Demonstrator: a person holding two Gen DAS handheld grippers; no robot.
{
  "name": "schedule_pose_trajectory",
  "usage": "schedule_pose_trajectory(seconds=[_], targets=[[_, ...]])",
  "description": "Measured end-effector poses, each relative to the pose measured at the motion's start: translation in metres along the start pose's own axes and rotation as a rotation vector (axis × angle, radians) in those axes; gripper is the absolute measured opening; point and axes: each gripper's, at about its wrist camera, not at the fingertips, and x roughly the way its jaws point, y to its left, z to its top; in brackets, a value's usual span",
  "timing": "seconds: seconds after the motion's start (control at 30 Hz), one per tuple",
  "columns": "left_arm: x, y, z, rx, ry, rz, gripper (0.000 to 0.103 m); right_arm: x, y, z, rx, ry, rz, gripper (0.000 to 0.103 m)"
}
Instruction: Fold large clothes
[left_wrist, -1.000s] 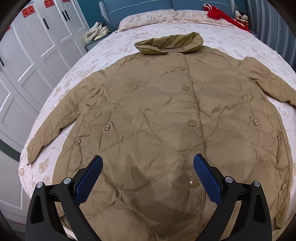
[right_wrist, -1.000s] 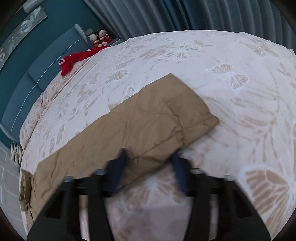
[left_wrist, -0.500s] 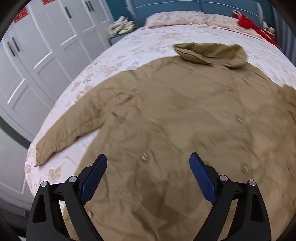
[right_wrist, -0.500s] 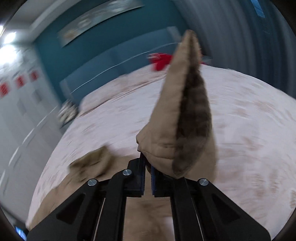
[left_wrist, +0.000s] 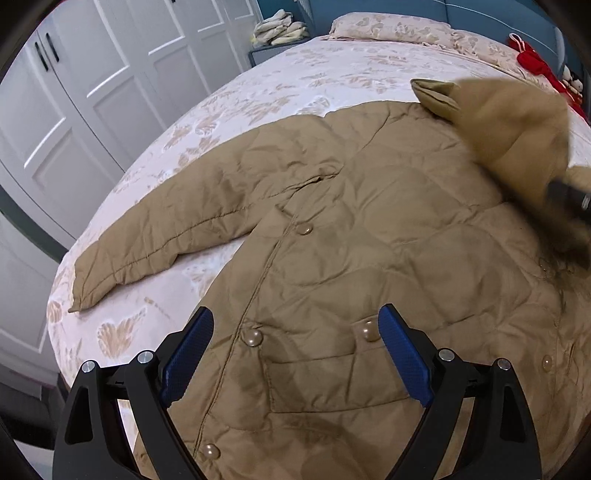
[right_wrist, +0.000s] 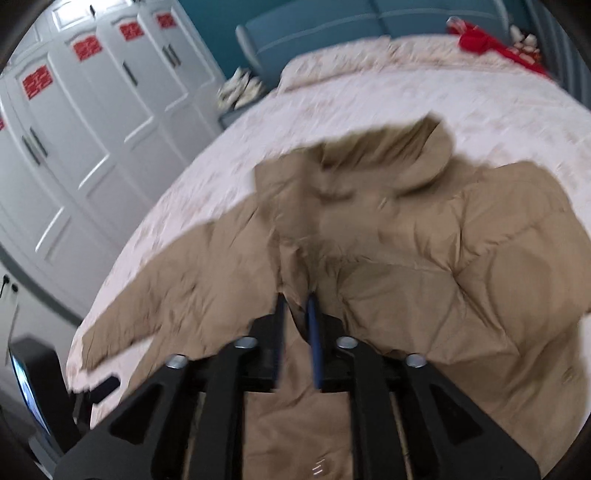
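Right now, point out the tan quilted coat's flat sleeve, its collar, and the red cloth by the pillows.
tan quilted coat's flat sleeve (left_wrist: 159, 240): left wrist view, middle of the sleeve.
coat's collar (left_wrist: 434, 96): left wrist view, visible left end.
red cloth (left_wrist: 532, 62): left wrist view, its bunched middle.

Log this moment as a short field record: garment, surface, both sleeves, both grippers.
garment: tan quilted coat, buttoned, front up
surface: bed with patterned cover
outstretched sleeve: flat on the bed, pointing toward the wardrobe
folded sleeve: drawn across the coat's chest, its end between the right gripper's jaws
left gripper: open, empty, above the coat's pocket
right gripper: jaws have just been opening, narrow gap; blur hides whether they pinch the sleeve
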Motion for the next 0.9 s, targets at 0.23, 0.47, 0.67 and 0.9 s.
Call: schedule_pose_trajectory(seconds=[0.23,0.47,0.67,0.9], targets=[[0.004,0.008,0.016,-0.111,0.058,-0.208,0.088,-0.050,-0.026,-0.030,0.096,-0.070,-0.049,0.048],[0.031,-0.017,0.050,-0.261,0.188,-0.424,0.088,-0.089,-0.122,-0.048,0.351,-0.127,-0.137,0.051],[0.046,-0.035,0.062,-0.353,0.259,-0.517,0.079,-0.091,-0.199,-0.050,0.639,-0.176,-0.056,0.051],[0.037,-0.028,0.093,-0.260,0.125,-0.488,0.001,-0.060,-0.239,-0.040,0.860,-0.220,0.127,0.051]])
